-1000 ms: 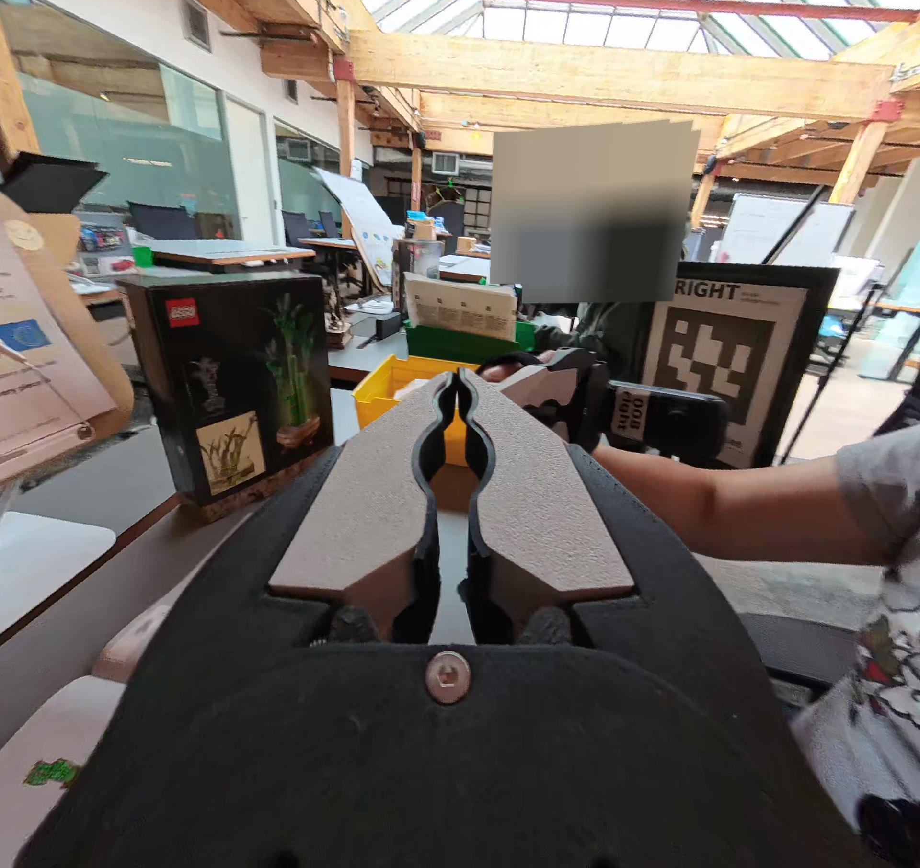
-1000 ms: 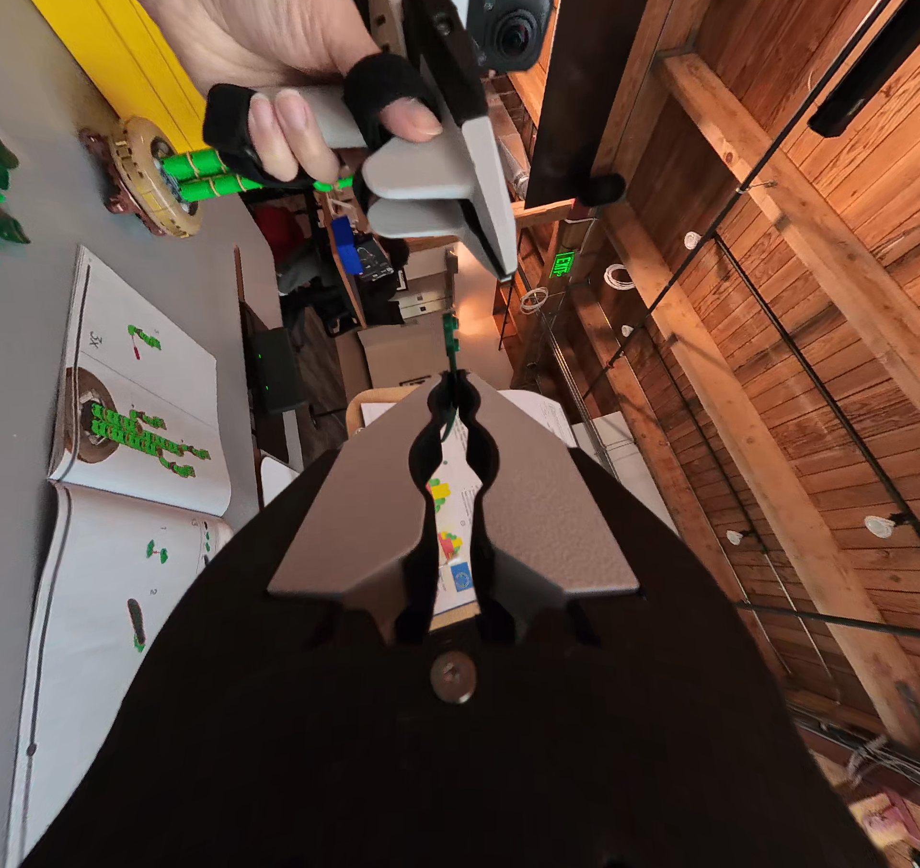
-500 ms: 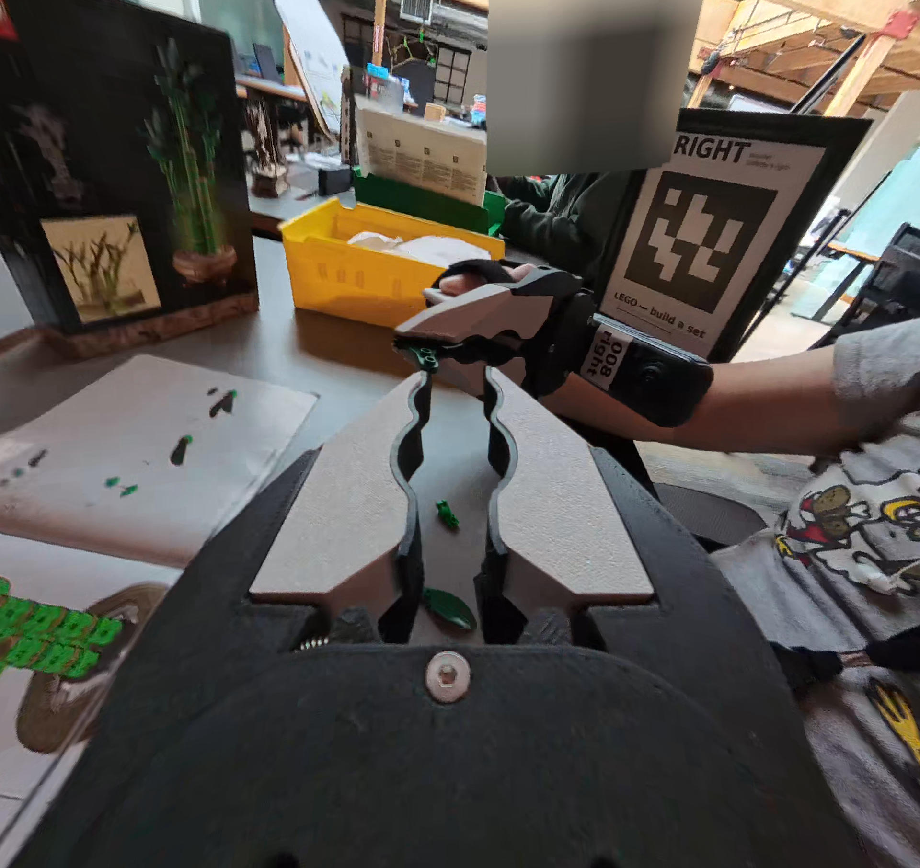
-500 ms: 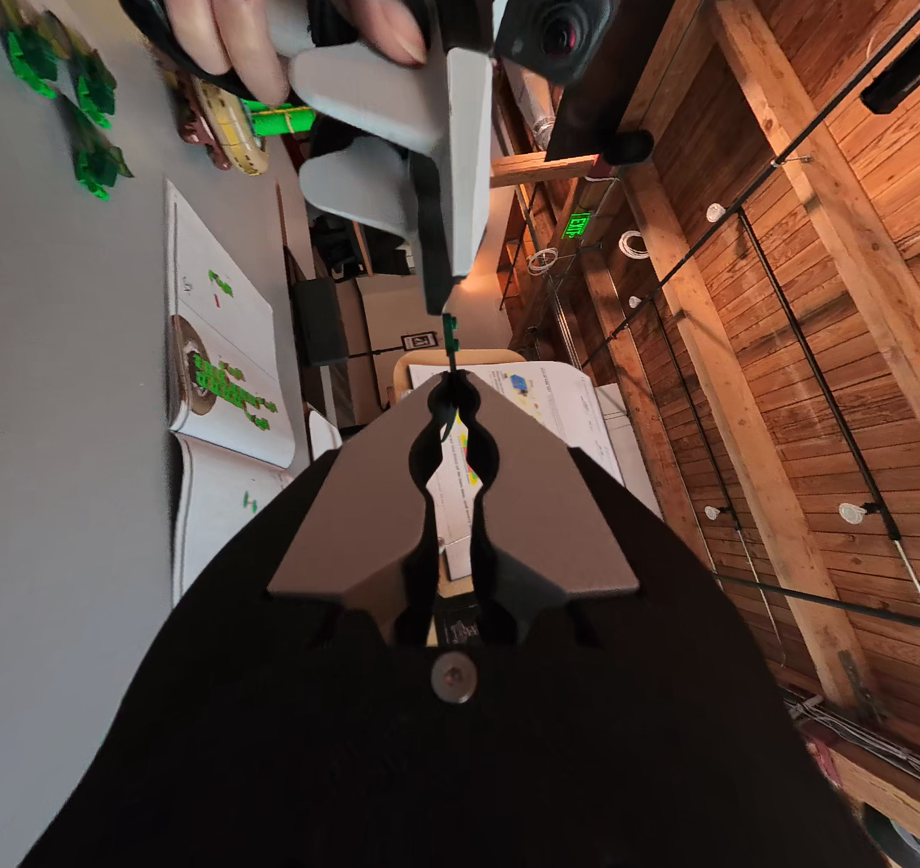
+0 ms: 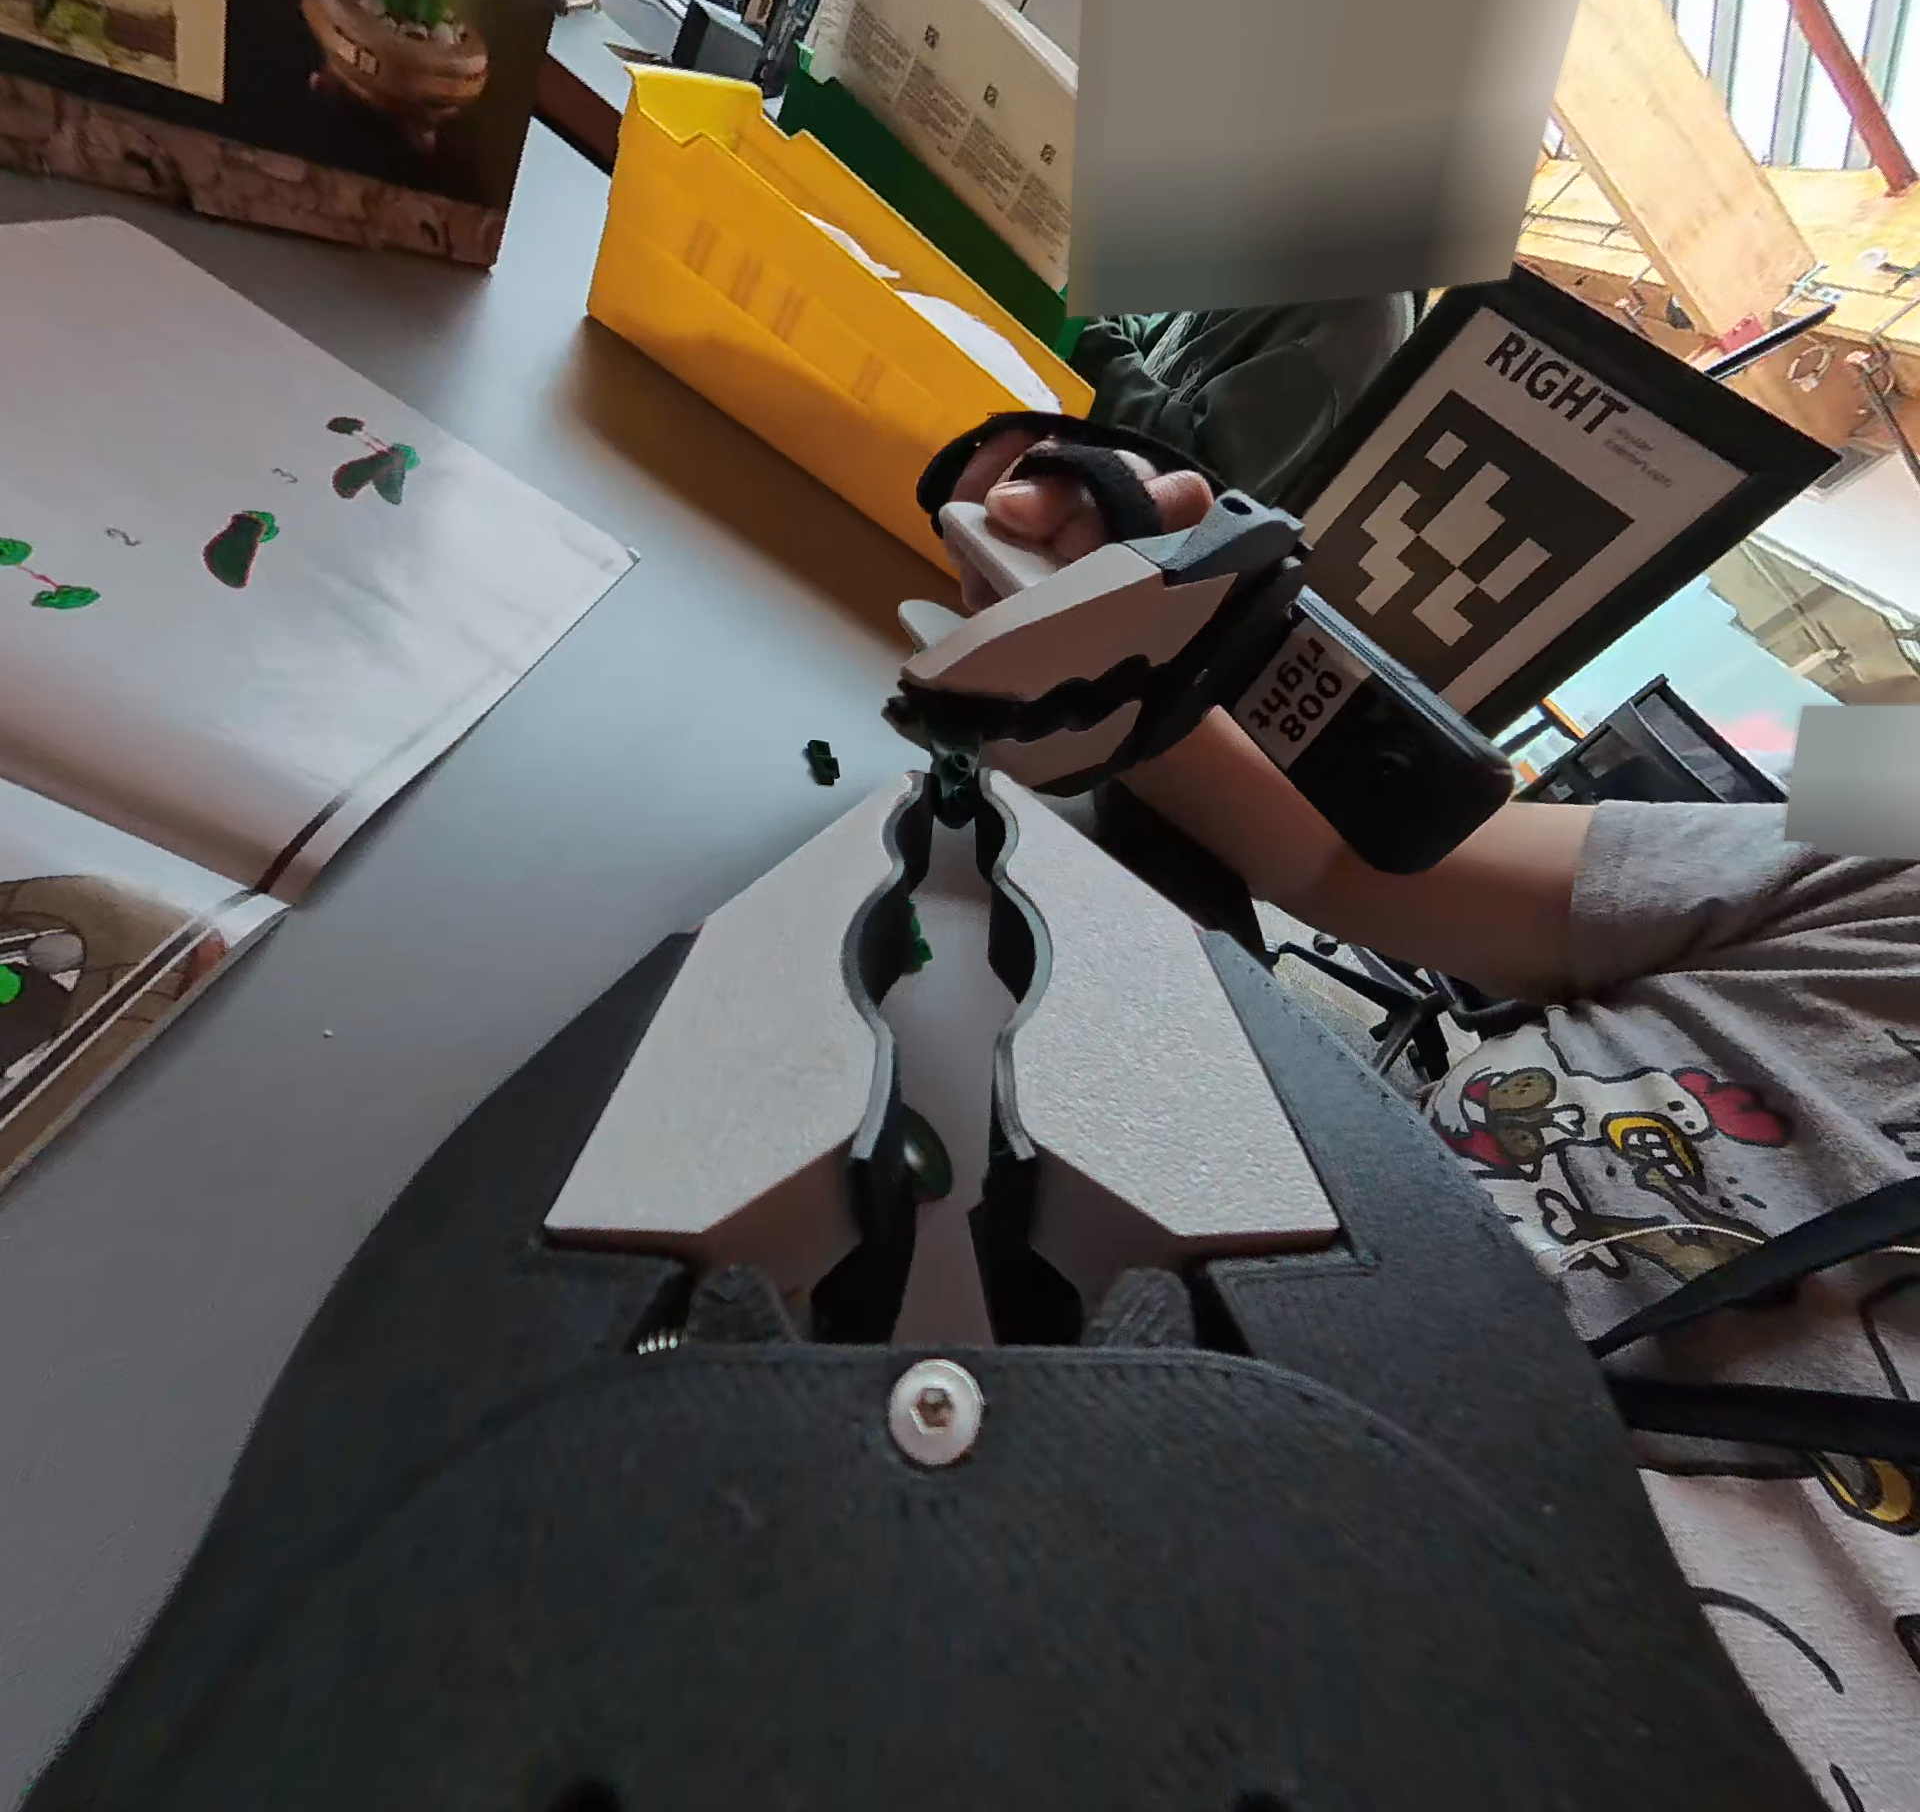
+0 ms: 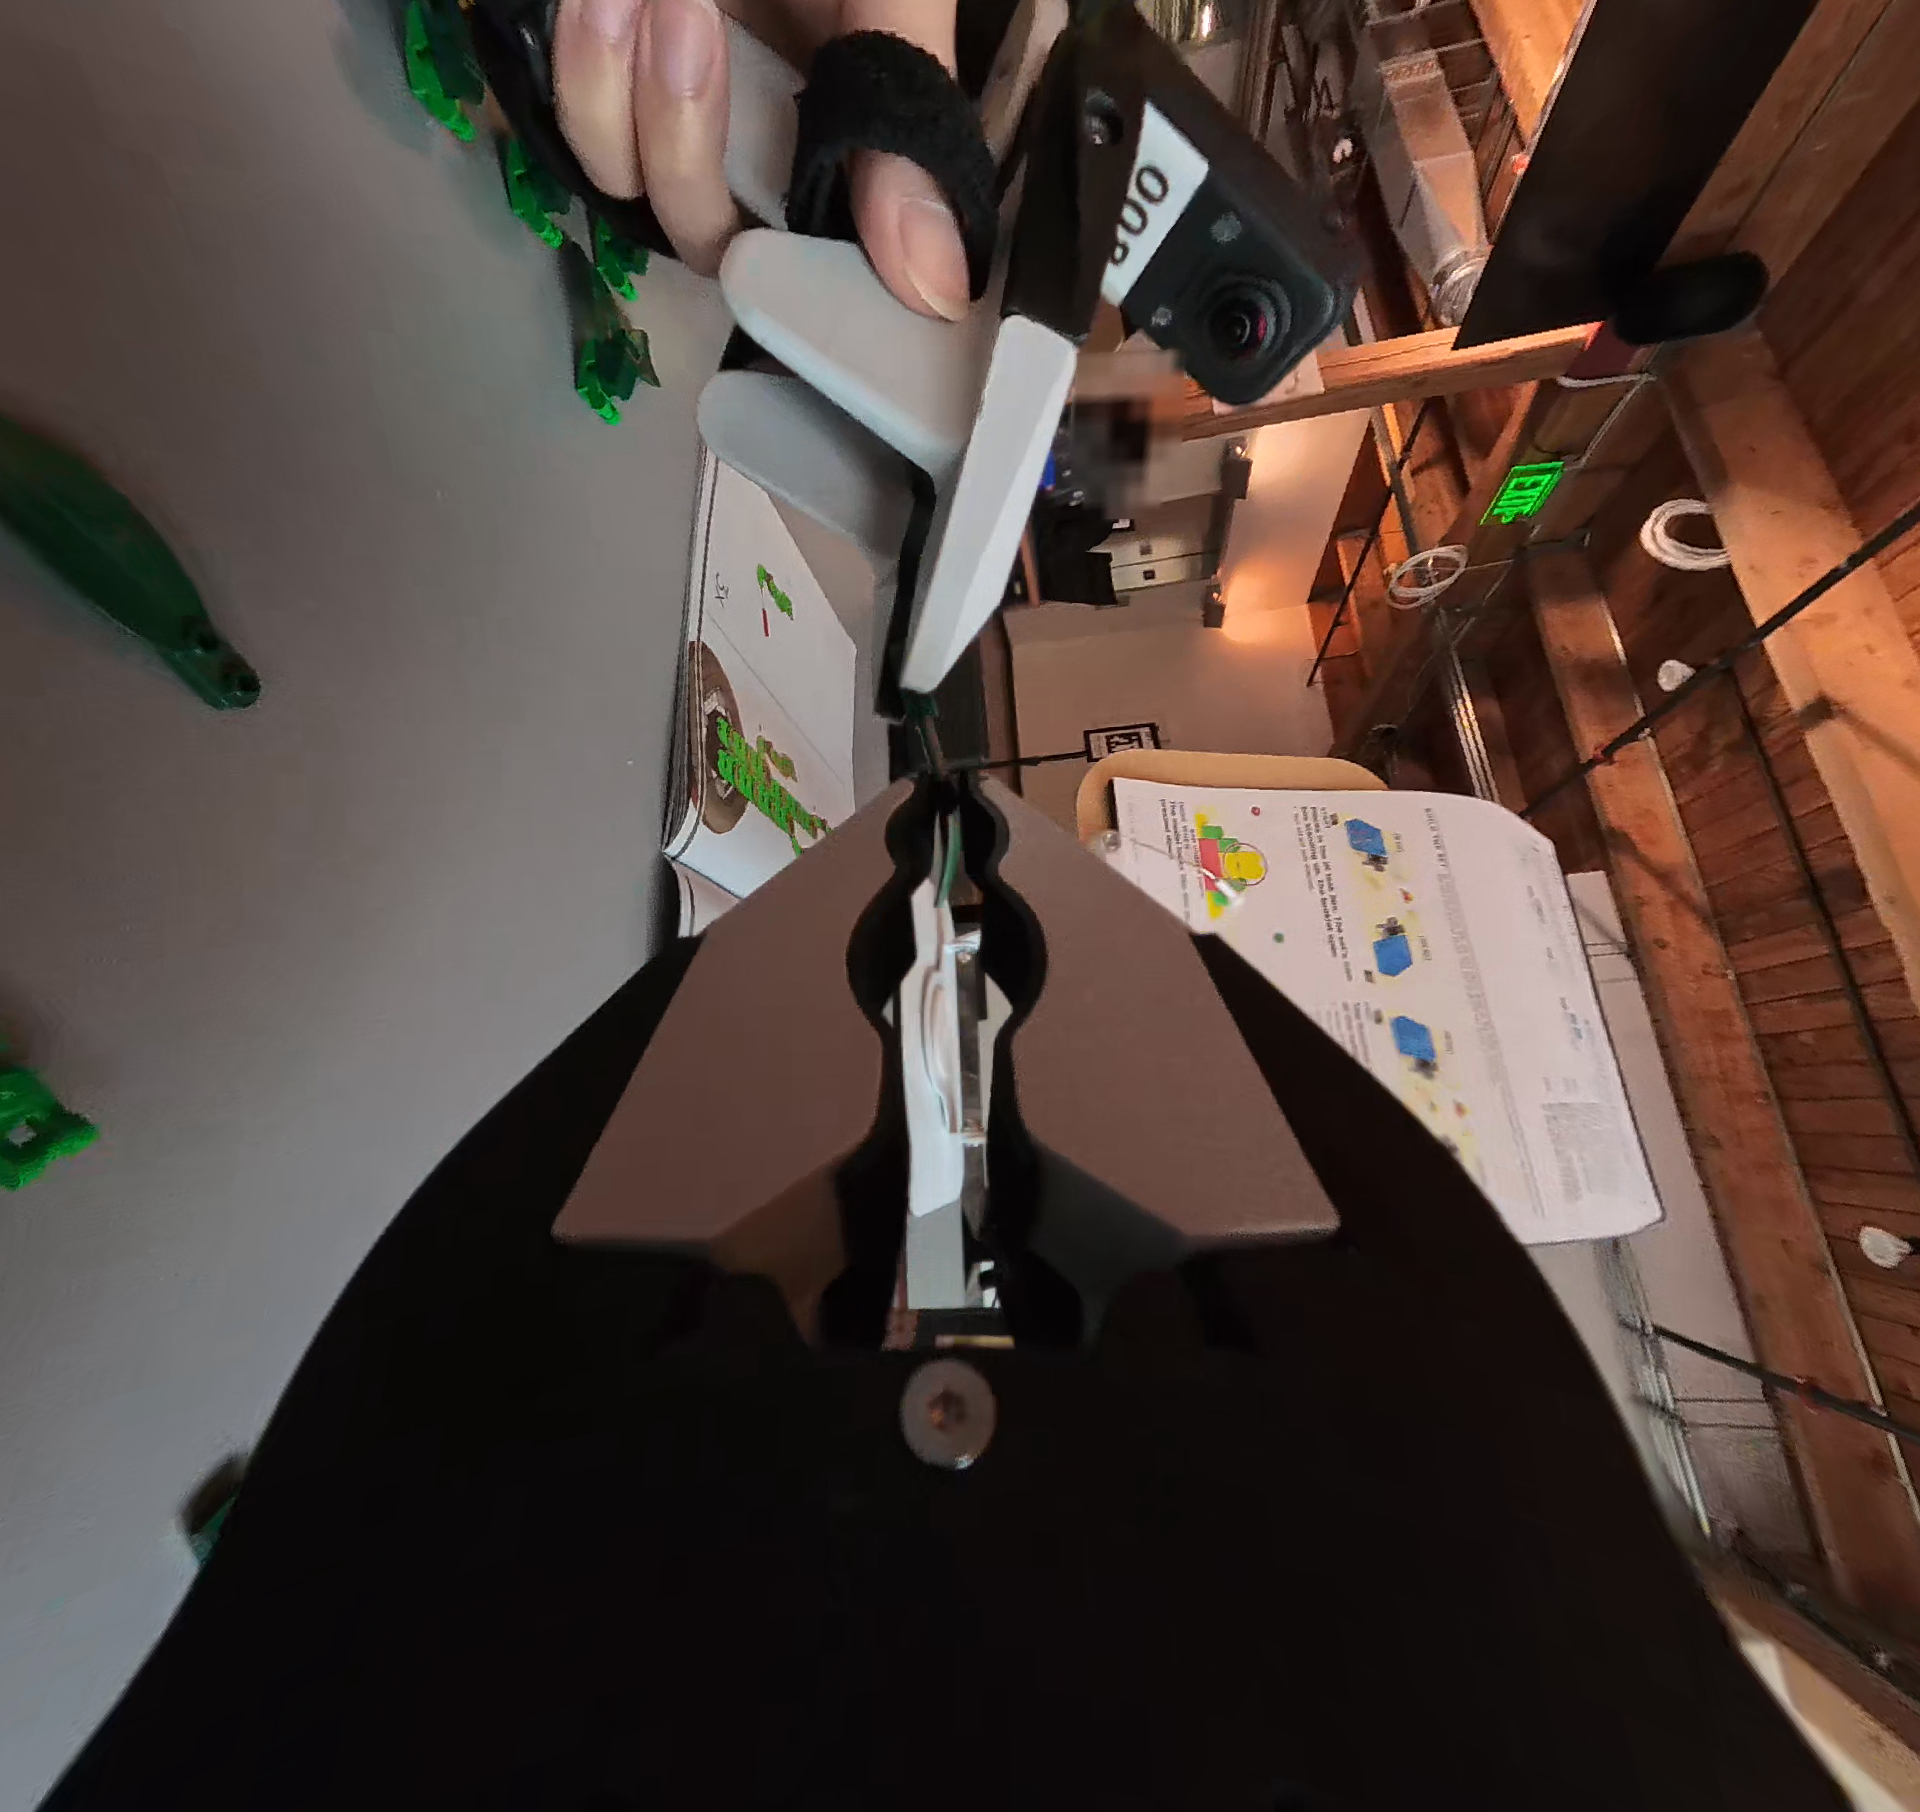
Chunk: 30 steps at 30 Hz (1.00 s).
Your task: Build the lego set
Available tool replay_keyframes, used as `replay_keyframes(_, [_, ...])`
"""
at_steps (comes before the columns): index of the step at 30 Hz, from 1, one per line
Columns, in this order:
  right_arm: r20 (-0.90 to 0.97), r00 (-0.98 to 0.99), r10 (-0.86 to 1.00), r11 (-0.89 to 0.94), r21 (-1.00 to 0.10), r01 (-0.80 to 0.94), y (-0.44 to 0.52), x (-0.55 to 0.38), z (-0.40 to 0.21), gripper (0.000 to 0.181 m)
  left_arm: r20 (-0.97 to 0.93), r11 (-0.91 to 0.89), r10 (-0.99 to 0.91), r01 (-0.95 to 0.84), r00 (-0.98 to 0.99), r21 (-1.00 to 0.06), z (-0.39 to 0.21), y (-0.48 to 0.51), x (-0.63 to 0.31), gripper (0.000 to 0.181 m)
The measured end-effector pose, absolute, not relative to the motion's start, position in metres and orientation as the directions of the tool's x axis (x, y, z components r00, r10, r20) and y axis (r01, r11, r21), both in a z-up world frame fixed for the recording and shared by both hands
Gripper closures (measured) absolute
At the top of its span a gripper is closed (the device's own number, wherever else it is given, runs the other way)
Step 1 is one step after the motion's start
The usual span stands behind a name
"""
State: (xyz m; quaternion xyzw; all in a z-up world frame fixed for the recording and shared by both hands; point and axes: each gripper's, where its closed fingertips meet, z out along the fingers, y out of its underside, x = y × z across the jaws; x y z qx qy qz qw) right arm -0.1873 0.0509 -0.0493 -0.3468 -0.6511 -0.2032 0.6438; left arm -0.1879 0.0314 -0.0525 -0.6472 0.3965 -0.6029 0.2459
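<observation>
Tip to tip now: the left gripper (image 5: 951,798) and the right gripper (image 5: 920,713) meet above the grey table (image 5: 499,983), with one small dark green stem piece (image 5: 954,788) bridging them. The right gripper's tongs are pinched tight on that piece, a thin green sliver poking out past its tips in the right wrist view (image 6: 928,734). The left gripper's tongs are only narrowly apart at the tips, and the piece sits right in that gap; whether they truly have hold of it or merely brush it, I cannot tell.

So the step in hand looks like a hand-over or a joining of this tiny stem element in mid-air. The next move calls for fine alignment: bring the left tips squarely onto the free end, squeeze, and only then let the right side ease off or push home. A slip here would likely drop the piece.

Room to work: a loose dark green brick (image 5: 823,761) lies on the table just left of the meeting point, the open instruction booklet (image 5: 260,640) spreads across the left, its page edge near the action, and the yellow bin (image 5: 769,308) stands farther back. The table's near right edge falls away close under the right forearm. More green leaf pieces (image 6: 114,567) lie scattered on the table in the right wrist view.
</observation>
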Motion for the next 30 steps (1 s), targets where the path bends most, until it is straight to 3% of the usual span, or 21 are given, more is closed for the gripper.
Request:
replay_keyframes(5, [0.946, 0.144, 0.29, 0.593, -0.296, 0.748, 0.063, -0.17, -0.049, 0.169, 0.561, -0.554, -0.827, -0.218, 0.036, -0.803, -0.057, 0.044, -0.198, 0.176])
replay_keyframes(8, [0.823, 0.296, 0.485, 0.49, -0.536, 0.688, 0.067, -0.16, -0.049, 0.169, 0.473, -0.48, -0.877, -0.215, 0.085, -0.851, -0.059, 0.049, -0.204, 0.176])
replay_keyframes(11, [0.476, 0.482, 0.736, 0.255, -0.853, 0.455, 0.069, -0.16, -0.043, 0.162, 0.392, -0.401, -0.916, -0.139, 0.085, -0.905, -0.043, 0.048, -0.203, 0.176])
replay_keyframes(13, [0.114, 0.498, 0.859, -0.009, -0.972, 0.237, 0.066, -0.166, -0.04, 0.155, 0.313, -0.327, -0.94, -0.103, 0.133, -0.939, -0.035, 0.051, -0.204, 0.176])
replay_keyframes(15, [-0.276, 0.451, 0.849, -0.298, -0.954, -0.023, 0.069, -0.169, -0.031, 0.148, 0.208, -0.227, -0.961, -0.093, 0.181, -0.97, -0.029, 0.053, -0.204, 0.176])
replay_keyframes(18, [-0.621, 0.22, 0.752, -0.547, -0.774, -0.318, 0.07, -0.17, -0.012, 0.156, 0.093, -0.112, -0.969, -0.074, 0.228, -0.991, -0.019, 0.052, -0.204, 0.176])
replay_keyframes(20, [-0.69, 0.156, 0.707, -0.606, -0.705, -0.37, 0.072, -0.171, -0.012, 0.155, 0.047, -0.066, -0.965, -0.067, 0.257, -0.996, -0.015, 0.051, -0.203, 0.176])
replay_keyframes(25, [-0.719, 0.049, 0.693, -0.653, -0.655, -0.38, 0.059, -0.188, -0.002, 0.153, -0.071, 0.042, -0.95, -0.1, 0.306, -0.994, -0.013, 0.049, -0.201, 0.176])
replay_keyframes(30, [-0.718, 0.102, 0.688, -0.63, -0.662, -0.406, 0.06, -0.206, -0.01, 0.154, -0.052, 0.028, -0.954, -0.082, 0.296, -0.996, -0.011, 0.043, -0.195, 0.175])
